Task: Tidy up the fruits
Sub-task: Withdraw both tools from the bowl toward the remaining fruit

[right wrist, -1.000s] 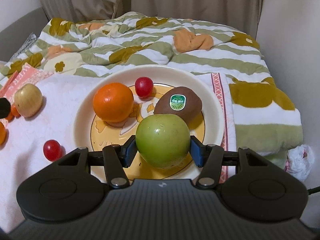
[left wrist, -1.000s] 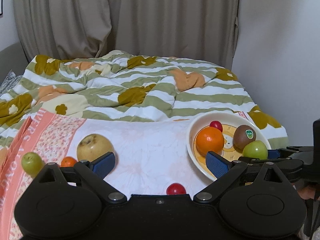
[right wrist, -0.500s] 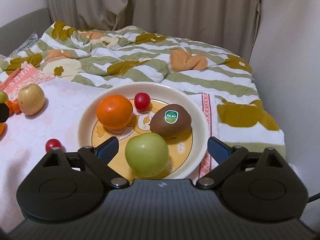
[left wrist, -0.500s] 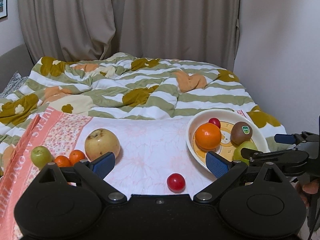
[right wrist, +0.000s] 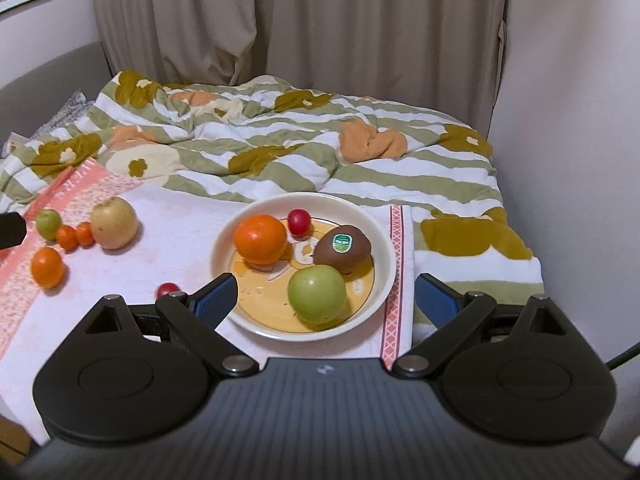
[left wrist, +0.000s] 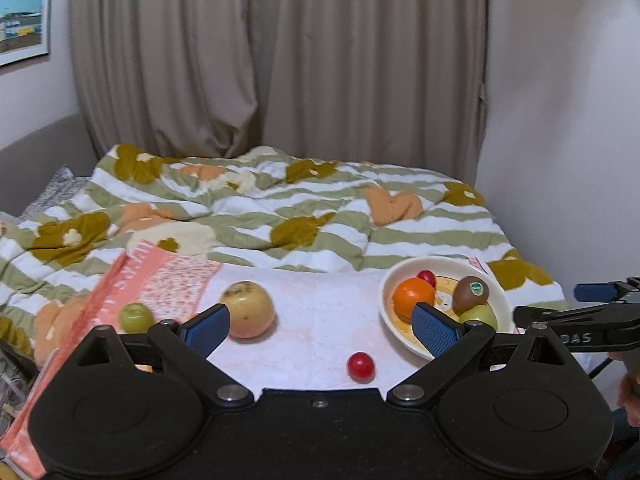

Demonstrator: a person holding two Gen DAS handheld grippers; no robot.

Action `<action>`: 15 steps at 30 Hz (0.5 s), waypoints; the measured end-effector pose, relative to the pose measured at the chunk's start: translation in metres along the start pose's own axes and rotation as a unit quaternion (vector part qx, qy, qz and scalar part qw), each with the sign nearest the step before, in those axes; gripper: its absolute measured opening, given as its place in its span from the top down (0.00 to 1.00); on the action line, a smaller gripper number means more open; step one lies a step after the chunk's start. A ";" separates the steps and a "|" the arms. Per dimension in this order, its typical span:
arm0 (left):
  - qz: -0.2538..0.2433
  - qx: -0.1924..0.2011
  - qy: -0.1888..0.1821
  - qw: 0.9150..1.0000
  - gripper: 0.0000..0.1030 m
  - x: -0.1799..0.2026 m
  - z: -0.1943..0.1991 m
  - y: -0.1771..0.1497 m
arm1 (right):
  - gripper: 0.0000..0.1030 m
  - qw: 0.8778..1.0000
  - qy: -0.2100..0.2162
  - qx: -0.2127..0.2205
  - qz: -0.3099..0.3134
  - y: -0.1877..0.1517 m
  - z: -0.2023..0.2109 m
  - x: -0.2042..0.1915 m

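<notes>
- Your right tool [right wrist: 326,300] stood wide open and empty, above the plate [right wrist: 382,240].
- The green apple [right wrist: 317,293] lay on that plate, touching the kiwi [right wrist: 342,249].
- Your left tool [left wrist: 320,324] was likewise open, holding nothing.

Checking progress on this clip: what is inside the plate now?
The plate holds an orange, a red cherry tomato, a kiwi and a green apple. The fruits partly cover its printed centre.

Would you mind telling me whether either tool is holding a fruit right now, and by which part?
Nothing is held. Both the left tool and the right tool are open and empty; the green apple rests on the plate.
</notes>
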State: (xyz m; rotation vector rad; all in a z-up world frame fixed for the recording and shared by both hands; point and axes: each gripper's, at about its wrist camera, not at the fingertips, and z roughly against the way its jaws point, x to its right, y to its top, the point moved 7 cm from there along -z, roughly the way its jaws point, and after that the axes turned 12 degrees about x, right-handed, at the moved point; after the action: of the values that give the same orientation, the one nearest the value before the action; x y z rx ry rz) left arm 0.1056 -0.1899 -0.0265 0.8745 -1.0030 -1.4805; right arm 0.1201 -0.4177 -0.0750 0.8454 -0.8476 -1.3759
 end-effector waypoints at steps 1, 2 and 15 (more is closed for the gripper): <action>0.001 0.002 0.005 1.000 0.03 -0.005 0.005 0.001 | 0.00 1.000 0.003 0.000 -0.003 0.002 0.005 -0.002; 0.001 0.003 0.012 1.000 0.03 -0.009 0.010 0.002 | 0.00 1.000 0.007 0.001 -0.006 0.004 0.009 -0.004; 0.024 0.011 0.070 0.997 0.03 -0.105 0.046 -0.003 | 0.00 0.998 0.049 0.026 -0.001 0.030 0.032 -0.079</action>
State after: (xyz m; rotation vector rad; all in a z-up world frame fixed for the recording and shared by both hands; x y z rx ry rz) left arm 0.0767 -0.0799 -0.0121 0.9507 -0.9312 -1.3507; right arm 0.1043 -0.3382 -0.0345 0.9469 -0.8090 -1.3074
